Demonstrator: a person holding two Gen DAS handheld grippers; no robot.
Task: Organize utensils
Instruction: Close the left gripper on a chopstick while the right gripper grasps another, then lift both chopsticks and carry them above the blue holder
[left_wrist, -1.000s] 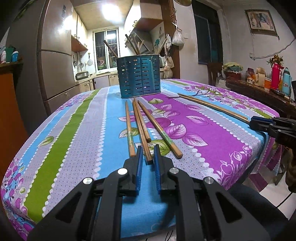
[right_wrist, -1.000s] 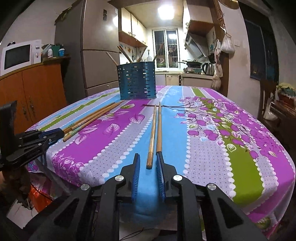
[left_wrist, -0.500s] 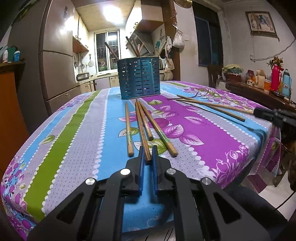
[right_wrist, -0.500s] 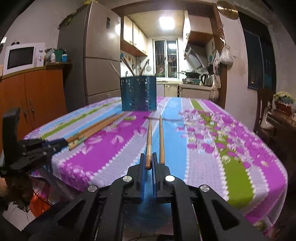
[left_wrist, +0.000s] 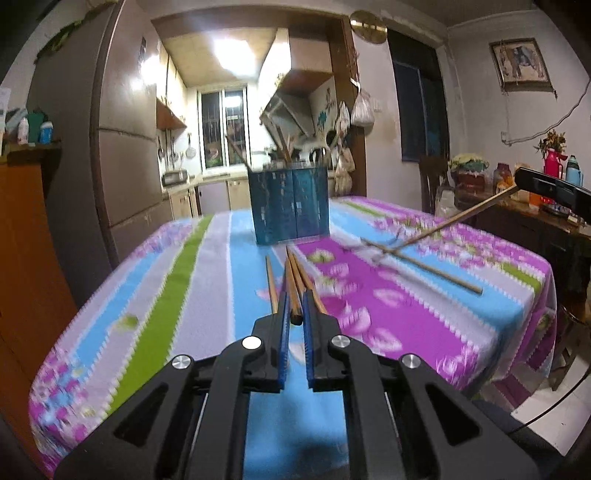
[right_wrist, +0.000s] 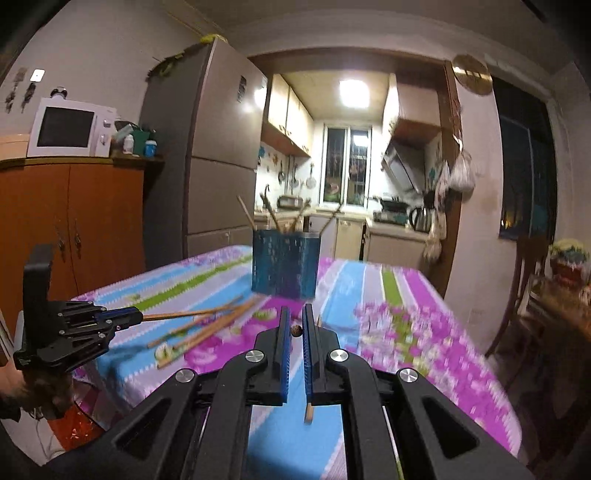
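Note:
My left gripper is shut on one wooden chopstick, held off the cloth and pointing toward the blue slotted utensil holder. Other chopsticks lie on the tablecloth just below it. My right gripper is shut on another chopstick, seen end-on between the pads. In the left wrist view the right gripper holds that chopstick slanting up off the table. The left gripper shows at the left of the right wrist view with its chopstick. The holder has several utensils standing in it.
One chopstick stays flat on the purple part of the cloth; its near end shows under my right gripper. The floral tablecloth covers the table. A fridge and an orange cabinet stand behind, a sideboard to the right.
Both grippers closed, each on a chopstick, and rose from the table. The chopsticks now hang above the cloth with their far ends tilted down.

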